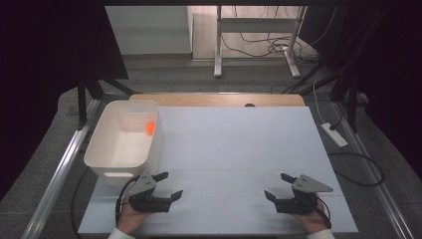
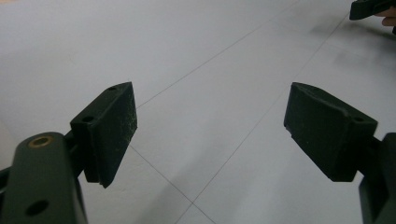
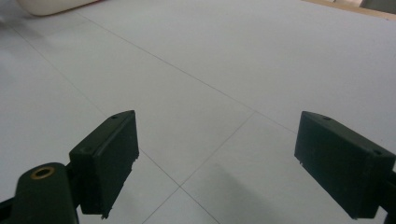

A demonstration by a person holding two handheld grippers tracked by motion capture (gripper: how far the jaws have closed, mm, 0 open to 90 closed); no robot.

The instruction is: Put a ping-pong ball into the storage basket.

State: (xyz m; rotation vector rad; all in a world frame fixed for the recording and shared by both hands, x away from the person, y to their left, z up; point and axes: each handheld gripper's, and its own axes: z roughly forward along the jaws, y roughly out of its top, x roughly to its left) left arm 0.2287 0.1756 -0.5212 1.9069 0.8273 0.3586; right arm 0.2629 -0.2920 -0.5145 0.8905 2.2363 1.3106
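A white plastic bin [image 1: 124, 144] stands at the left of the table, with a small orange ball [image 1: 150, 128] inside near its far right wall. My left gripper [image 1: 169, 185] rests low at the front left, just below the bin's near corner, jaws open and nothing between them [image 2: 210, 135]. At the front right my right gripper [image 1: 276, 186] is also open and empty [image 3: 217, 163], pointing left across the table. A hand holds each gripper at the table's near edge.
The table top is a pale grey sheet [image 1: 239, 144] with thin seams, and a wooden edge [image 1: 219, 99] shows at the back. The other gripper's jaw tip [image 2: 369, 8] appears at the top right of the left gripper view. The bin's corner [image 3: 51, 5] shows in the right gripper view.
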